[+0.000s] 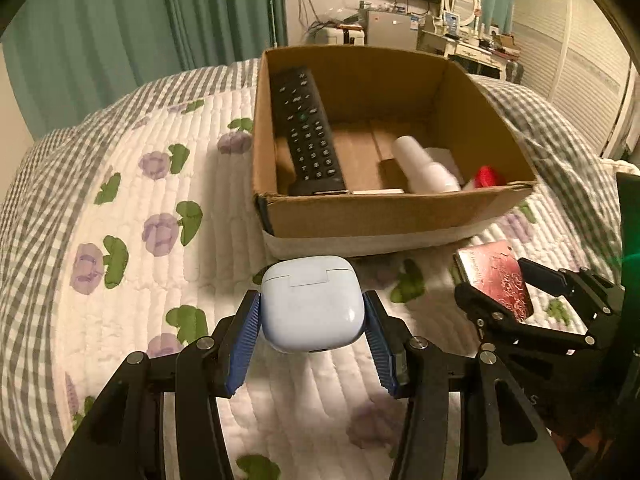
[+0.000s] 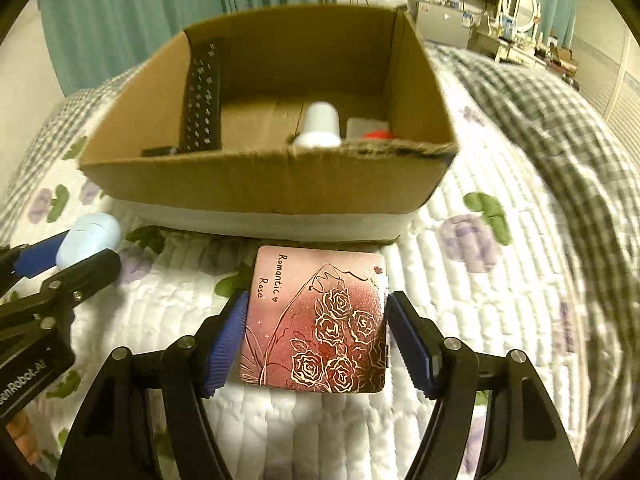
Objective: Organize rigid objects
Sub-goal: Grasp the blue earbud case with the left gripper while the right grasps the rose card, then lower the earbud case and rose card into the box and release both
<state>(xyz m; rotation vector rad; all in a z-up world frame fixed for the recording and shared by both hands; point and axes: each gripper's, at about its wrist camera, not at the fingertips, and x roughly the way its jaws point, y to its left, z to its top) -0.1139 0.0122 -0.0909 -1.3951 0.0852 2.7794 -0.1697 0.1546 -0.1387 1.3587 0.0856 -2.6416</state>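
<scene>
Left wrist view shows the left gripper (image 1: 312, 320) pinching a pale blue plastic earbud case (image 1: 310, 304) while the right gripper (image 2: 316, 340) clamps a pink rose-printed tin (image 2: 320, 320), so both should lift clear over the brown cardboard box's (image 1: 380, 216) near wall before letting go.

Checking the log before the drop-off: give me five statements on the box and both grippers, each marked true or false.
1. The left gripper holds a pale blue earbud case. True.
2. The right gripper is empty. False: a pink rose-printed tin sits between its fingers.
3. A black remote lies in the cardboard box. True.
4. The box stands on a wooden table. False: it stands on a floral quilt.
5. A white bottle lies in the box. True.
</scene>
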